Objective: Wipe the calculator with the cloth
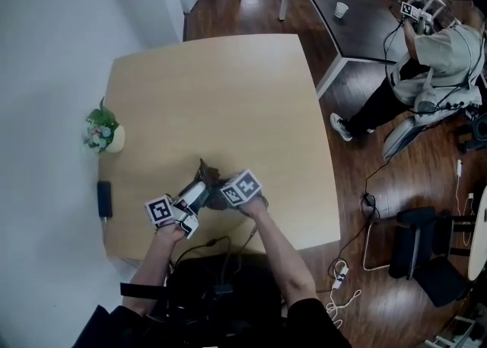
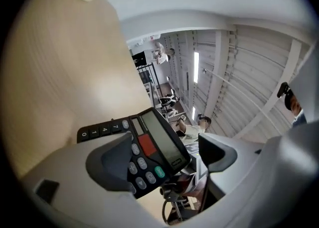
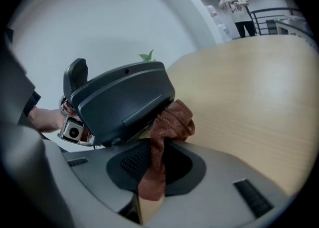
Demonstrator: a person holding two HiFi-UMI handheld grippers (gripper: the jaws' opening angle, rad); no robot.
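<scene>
Calculator [image 2: 149,147] is seen tilted between the left gripper's [image 2: 168,148] wide-parted jaws, at the table's [image 1: 228,87] near edge. Cloth [image 3: 172,119], clamped in the right gripper [image 3: 142,184], is pressed against its back.

Calculator look: black calculator [image 2: 154,147] with a grey display, dark number keys, one red key and one green key; plain dark grey back.
Calculator pose: tilted between the spread jaws of the left gripper [image 2: 167,152], against one jaw and clear of the other.
Cloth look: reddish-brown, woven, bunched [image 3: 169,122].
Cloth place: pinched in the right gripper [image 3: 152,172], touching the calculator's back edge.
</scene>
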